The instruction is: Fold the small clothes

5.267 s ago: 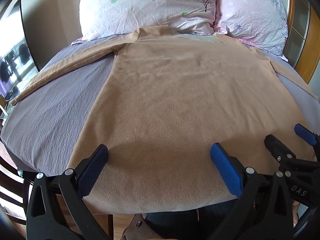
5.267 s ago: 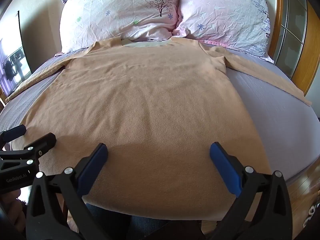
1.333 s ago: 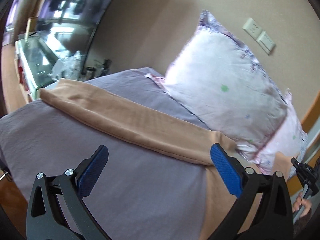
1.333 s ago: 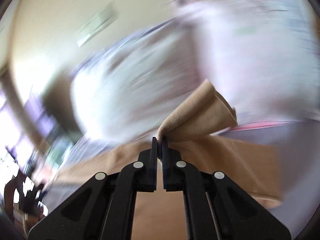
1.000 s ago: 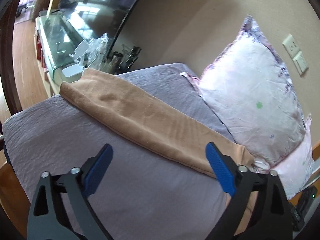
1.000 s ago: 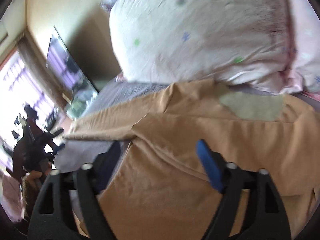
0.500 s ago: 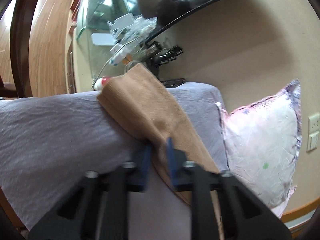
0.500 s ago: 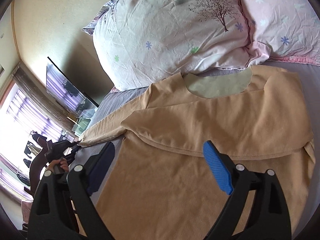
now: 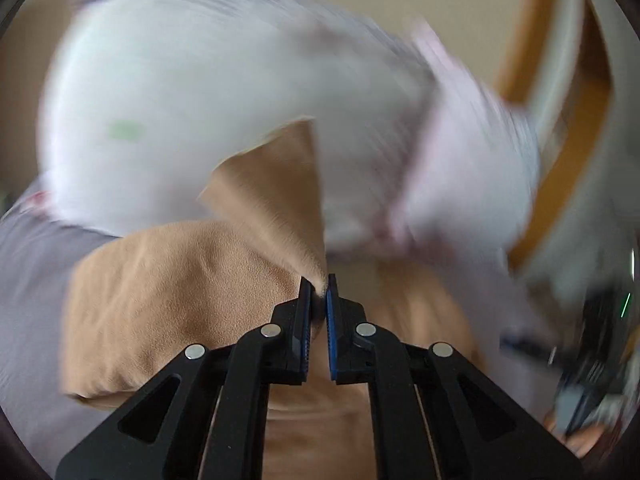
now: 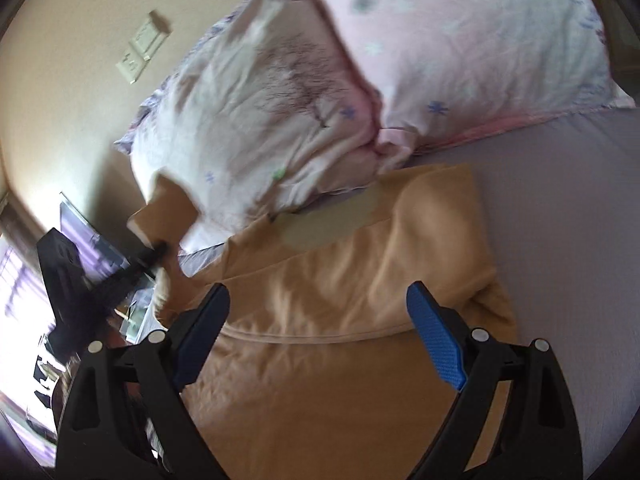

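Note:
A tan long-sleeved shirt (image 10: 340,320) lies on the grey-purple bed sheet (image 10: 560,240), its right sleeve folded across the chest. My left gripper (image 9: 318,284) is shut on the end of the left sleeve (image 9: 276,204) and holds it lifted above the shirt (image 9: 168,292); the left wrist view is blurred. It also shows at the left of the right wrist view (image 10: 158,248), with the sleeve cuff (image 10: 164,204) raised. My right gripper (image 10: 318,320) is open and empty above the shirt's chest.
Two floral pillows (image 10: 280,100) (image 10: 460,40) lie at the head of the bed, touching the shirt's collar. A wooden headboard (image 9: 568,128) stands at the right. Wall sockets (image 10: 142,46) sit above the pillows. A television (image 10: 86,236) is off the bed's left side.
My left gripper has closed on the left sleeve's end and swung it up and inward over the shirt. My right gripper has stayed open and shifted closer to the collar.

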`<state>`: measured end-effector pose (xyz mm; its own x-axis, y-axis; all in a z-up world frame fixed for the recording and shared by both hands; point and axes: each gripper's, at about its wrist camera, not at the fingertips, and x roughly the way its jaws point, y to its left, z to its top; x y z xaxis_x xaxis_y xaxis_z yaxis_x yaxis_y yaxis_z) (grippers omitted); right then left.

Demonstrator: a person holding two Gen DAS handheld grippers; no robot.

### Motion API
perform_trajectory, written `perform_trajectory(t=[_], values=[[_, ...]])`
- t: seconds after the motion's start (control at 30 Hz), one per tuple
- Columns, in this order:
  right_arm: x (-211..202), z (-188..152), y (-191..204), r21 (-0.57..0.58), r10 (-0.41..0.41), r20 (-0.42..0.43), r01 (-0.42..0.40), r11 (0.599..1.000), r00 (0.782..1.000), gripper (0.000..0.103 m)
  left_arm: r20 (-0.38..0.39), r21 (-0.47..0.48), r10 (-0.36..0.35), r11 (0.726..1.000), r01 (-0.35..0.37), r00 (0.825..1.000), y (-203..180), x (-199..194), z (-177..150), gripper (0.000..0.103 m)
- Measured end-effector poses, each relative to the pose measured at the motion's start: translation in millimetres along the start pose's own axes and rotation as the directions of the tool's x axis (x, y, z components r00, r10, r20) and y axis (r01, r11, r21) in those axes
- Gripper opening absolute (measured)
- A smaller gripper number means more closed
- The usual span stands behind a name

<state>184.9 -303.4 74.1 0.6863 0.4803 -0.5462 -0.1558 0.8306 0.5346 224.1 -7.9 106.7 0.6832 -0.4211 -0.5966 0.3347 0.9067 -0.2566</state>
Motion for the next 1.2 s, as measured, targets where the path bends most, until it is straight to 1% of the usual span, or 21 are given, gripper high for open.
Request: perform_trajectory(t=[0.03, 0.07, 0.1, 0.17, 0.2, 0.23, 0.27, 0.3, 0.43, 0.6, 0.67, 0.7, 0.8, 0.87, 0.93, 1.0, 1.03, 1.07, 1.1, 1.13, 1.2], values=[[1.9, 1.2, -7.0, 0.02, -0.009, -0.009, 0.009, 1.0, 1.0, 0.09, -0.084, 0.093, 0.015, 0.996, -0.007, 0.996, -29.0, 25.7, -12.3, 0.006], [5.0, 2.3, -16.8, 0.05, -0.018, -0.028, 0.019, 0.999, 0.999, 0.09, -0.187, 0.21, 0.048, 0.978, -0.008, 0.981, -59.6, 51.5, -31.3, 0.006], [7.0, 3.3, -24.1, 0.073, -0.017, -0.043, 0.02, 0.997, 0.999, 0.09, -0.239, 0.291, 0.065, 0.957, 0.008, 0.969, -79.8, 63.2, -48.7, 0.007], [10.6, 5.6, -38.7, 0.115, -0.005, -0.075, 0.014, 0.993, 0.997, 0.087, -0.224, 0.421, 0.12, 0.907, -0.015, 0.967, -101.9, 59.1, -75.5, 0.011], [12.0, 6.7, -41.6, 0.118, 0.001, -0.085, 0.009, 0.993, 0.996, 0.081, -0.204, 0.449, 0.114, 0.894, -0.011, 0.972, -104.7, 48.5, -82.6, 0.028], [15.9, 9.0, -43.8, 0.116, 0.007, -0.1, 0.005, 0.993, 0.995, 0.076, -0.201, 0.45, 0.09, 0.893, 0.011, 0.975, -102.6, 38.4, -85.6, 0.039], [20.3, 9.8, -43.5, 0.114, 0.007, -0.113, 0.006, 0.993, 0.994, 0.074, -0.19, 0.443, 0.06, 0.896, 0.031, 0.98, -96.7, 21.5, -88.2, 0.057], [26.4, 11.6, -43.8, 0.115, 0.01, -0.13, 0.005, 0.993, 0.991, 0.071, -0.158, 0.441, 0.05, 0.897, 0.025, 0.986, -88.5, 2.7, -89.5, 0.067], [58.1, 10.1, -37.6, 0.084, -0.016, -0.221, 0.036, 0.996, 0.975, 0.055, -0.083, 0.423, 0.121, 0.903, -0.075, 0.989, -54.4, -39.3, -94.9, 0.073], [83.0, -1.3, -32.5, 0.025, -0.087, -0.282, 0.098, 0.995, 0.955, 0.051, -0.146, 0.351, 0.233, 0.921, -0.17, 0.961, 0.6, -51.5, -107.4, 0.073], [86.7, -5.6, -27.2, -0.023, -0.12, -0.275, 0.118, 0.993, 0.954, 0.028, -0.18, 0.318, 0.244, 0.931, -0.179, 0.953, 17.7, -51.2, -114.6, 0.073], [90.3, -8.1, -23.2, -0.052, -0.124, -0.288, 0.114, 0.992, 0.95, 0.002, -0.194, 0.297, 0.242, 0.938, -0.179, 0.951, 24.5, -51.3, -118.8, 0.073], [91.2, -13.6, -3.3, -0.145, -0.14, -0.272, 0.103, 0.984, 0.952, 0.002, -0.236, 0.242, 0.212, 0.958, -0.154, 0.948, 37.4, -42.7, -123.1, 0.073], [75.8, -2.0, 8.5, -0.183, -0.17, -0.175, 0.138, 0.973, 0.97, 0.002, -0.258, 0.231, 0.209, 0.961, -0.15, 0.943, 40.3, -39.9, -128.7, 0.073], [57.9, 16.8, 9.2, -0.159, -0.193, -0.074, 0.179, 0.971, 0.978, 0.002, -0.254, 0.227, 0.207, 0.962, -0.15, 0.945, 40.7, -39.3, -132.3, 0.073], [45.6, 35.8, 1.2, -0.124, -0.304, 0.031, 0.305, 0.944, 0.952, 0.002, -0.252, 0.222, 0.206, 0.963, -0.15, 0.946, 40.9, -41.5, -133.6, 0.073], [46.8, 41.3, -5.4, -0.121, -0.364, 0.045, 0.366, 0.923, 0.931, 0.006, -0.25, 0.22, 0.205, 0.964, -0.151, 0.946, 41.0, -39.9, -134.0, 0.073], [55.3, 44.8, -16.1, -0.125, -0.441, 0.012, 0.439, 0.89, 0.897, 0.01, -0.247, 0.219, 0.206, 0.964, -0.153, 0.947, 40.5, -40.6, -134.4, 0.073], [59.7, 44.7, -23.8, -0.112, -0.482, -0.017, 0.477, 0.872, 0.876, 0.021, -0.247, 0.213, 0.205, 0.965, -0.153, 0.947, 40.5, -43.0, -135.0, 0.073], [57.9, 41.7, -31.6, -0.082, -0.48, -0.044, 0.476, 0.876, 0.876, 0.029, -0.247, 0.2, 0.191, 0.969, -0.143, 0.95, 41.7, -47.0, -135.4, 0.073], [34.7, 28.4, -38.1, -0.028, -0.384, -0.032, 0.383, 0.923, 0.923, 0.054, -0.225, 0.156, 0.13, 0.983, -0.096, 0.966, 45.4, -65.1, -135.4, 0.073]])
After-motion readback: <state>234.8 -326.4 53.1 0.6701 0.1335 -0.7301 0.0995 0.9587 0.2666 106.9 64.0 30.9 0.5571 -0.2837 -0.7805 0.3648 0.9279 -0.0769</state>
